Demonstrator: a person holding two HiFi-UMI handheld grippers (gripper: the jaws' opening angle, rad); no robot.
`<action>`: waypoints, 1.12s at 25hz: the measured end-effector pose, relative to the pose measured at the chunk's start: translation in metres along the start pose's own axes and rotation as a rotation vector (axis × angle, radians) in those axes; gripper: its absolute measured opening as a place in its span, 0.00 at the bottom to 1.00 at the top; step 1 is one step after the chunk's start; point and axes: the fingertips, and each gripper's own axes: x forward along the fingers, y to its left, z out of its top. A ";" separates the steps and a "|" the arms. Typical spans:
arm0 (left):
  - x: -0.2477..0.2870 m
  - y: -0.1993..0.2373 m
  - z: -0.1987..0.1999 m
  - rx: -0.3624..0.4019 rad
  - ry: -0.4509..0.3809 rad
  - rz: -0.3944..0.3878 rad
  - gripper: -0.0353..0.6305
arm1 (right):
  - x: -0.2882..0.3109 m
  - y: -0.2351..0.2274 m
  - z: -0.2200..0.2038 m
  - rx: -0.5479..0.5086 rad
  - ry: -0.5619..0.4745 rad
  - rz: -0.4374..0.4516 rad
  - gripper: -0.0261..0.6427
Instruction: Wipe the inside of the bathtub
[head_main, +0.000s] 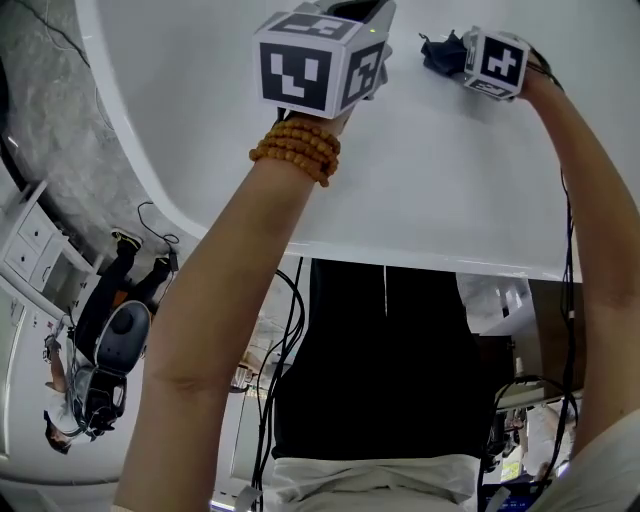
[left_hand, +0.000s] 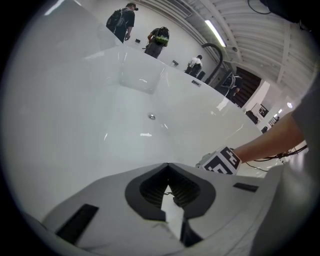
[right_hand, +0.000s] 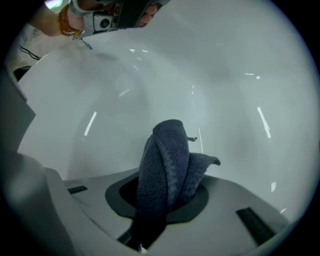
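The bathtub (head_main: 430, 170) fills most of what I see: glossy white, smooth, with curved walls that show streaks of reflected light. Its near rim (head_main: 440, 258) runs across the head view just in front of the person's body, and the far rim (left_hand: 165, 67) slants across the left gripper view with people standing beyond it. The floor and walls between the rims are bare, so there is wide open surface on every side of both tools.

The left gripper (left_hand: 167, 165) is held over the tub's near left part, its jaws pressed together with nothing between them. The right gripper (right_hand: 165, 187) is reached farther out to the right, well apart from the left one, and its jaws pinch the cloth (right_hand: 167, 155).

The cloth is dark blue-grey terry, bunched into a thick upright fold that stands out past the jaw tips, with one loose corner flopping to the right. In the head view it shows as a dark wad (head_main: 440, 52) at the front of the right gripper, against the white inner wall; I cannot tell whether it is touching.

The round metal drain (left_hand: 151, 116) sits on the tub floor, far from both tools.

A string of orange beads (head_main: 297, 148) wraps the left wrist.
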 end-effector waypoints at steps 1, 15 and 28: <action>-0.005 -0.010 -0.001 0.006 -0.003 -0.007 0.05 | -0.005 0.014 -0.001 -0.012 -0.001 -0.001 0.19; -0.070 -0.104 -0.051 0.055 0.057 -0.068 0.05 | -0.087 0.180 0.017 -0.037 -0.135 -0.012 0.19; -0.110 -0.168 -0.045 0.005 -0.001 -0.062 0.05 | -0.172 0.307 0.020 -0.099 -0.186 0.004 0.18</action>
